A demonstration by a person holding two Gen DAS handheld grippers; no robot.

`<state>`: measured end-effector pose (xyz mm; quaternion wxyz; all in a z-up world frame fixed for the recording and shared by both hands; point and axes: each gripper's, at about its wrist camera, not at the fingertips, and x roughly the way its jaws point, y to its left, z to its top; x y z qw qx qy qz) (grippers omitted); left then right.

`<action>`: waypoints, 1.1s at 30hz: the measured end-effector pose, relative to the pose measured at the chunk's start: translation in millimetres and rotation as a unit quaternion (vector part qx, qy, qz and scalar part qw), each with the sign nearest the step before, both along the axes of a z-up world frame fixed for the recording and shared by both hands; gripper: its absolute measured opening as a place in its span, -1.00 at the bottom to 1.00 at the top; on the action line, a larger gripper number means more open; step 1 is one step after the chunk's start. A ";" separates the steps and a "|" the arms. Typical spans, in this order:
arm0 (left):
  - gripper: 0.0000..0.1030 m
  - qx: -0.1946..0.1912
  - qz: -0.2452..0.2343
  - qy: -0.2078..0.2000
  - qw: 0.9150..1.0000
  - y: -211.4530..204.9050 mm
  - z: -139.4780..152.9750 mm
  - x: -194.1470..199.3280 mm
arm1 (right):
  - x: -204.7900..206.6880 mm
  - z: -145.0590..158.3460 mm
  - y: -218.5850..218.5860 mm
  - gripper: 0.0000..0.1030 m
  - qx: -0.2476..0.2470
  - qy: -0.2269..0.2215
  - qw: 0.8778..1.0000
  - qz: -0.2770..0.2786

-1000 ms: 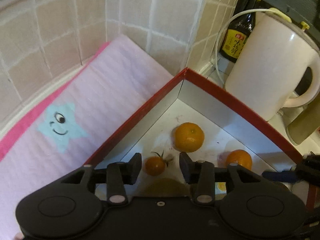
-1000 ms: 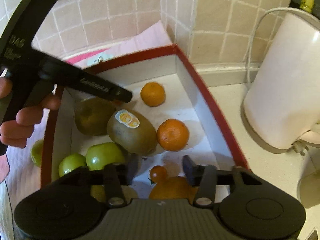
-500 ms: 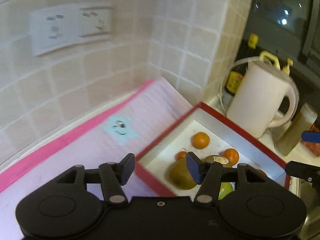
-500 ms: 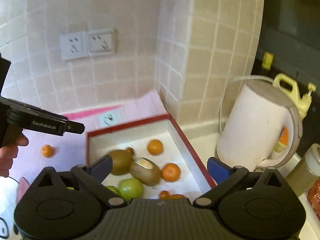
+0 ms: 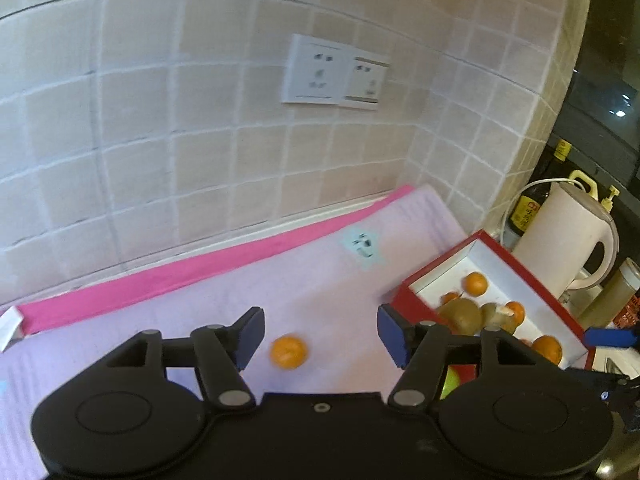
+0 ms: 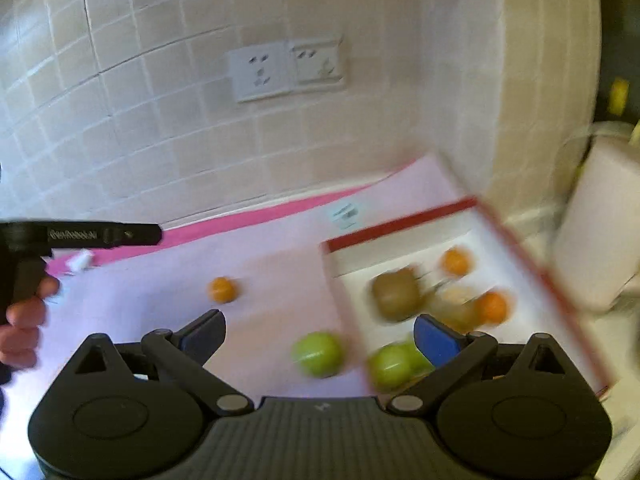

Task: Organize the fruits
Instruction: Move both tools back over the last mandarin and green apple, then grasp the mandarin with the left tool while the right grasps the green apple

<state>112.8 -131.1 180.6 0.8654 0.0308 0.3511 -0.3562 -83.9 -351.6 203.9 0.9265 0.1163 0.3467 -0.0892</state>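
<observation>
Hovering wide-jawed, empty left gripper (image 5: 320,334) over small round orange tangerine (image 5: 289,352) on pink mat (image 5: 200,304); next, closing around it for red-rimmed white box (image 5: 532,280).

A white kettle (image 5: 560,236) stands beside a dark sauce bottle (image 5: 530,210).

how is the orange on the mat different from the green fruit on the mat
The orange is orange and smaller; the green fruit is green and clearly bigger. The orange lies farther from the red box, out on the mat; the green fruit lies close beside the box's wall. Both are round, loose on the mat, outside the box, ungripped.
</observation>
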 end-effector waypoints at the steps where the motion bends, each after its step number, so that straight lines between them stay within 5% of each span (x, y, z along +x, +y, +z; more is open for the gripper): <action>1: 0.45 0.001 0.002 0.002 1.000 7.4 -1.6 0.5 | 3.2 -5.0 4.4 0.97 0.020 0.006 1.000 0.002; 11: 0.51 0.008 -0.014 0.024 1.000 32.4 -22.0 13.6 | 23.8 -55.0 36.9 0.96 0.103 0.059 0.992 -0.045; 25: 0.52 0.031 -0.068 0.087 0.993 -4.7 -93.0 60.9 | 45.9 -117.7 21.0 0.81 0.167 0.078 0.966 -0.179; 33: 0.52 0.057 -0.100 0.076 0.990 -24.0 -113.1 72.5 | 63.8 -133.6 18.9 0.79 0.138 0.080 0.957 -0.242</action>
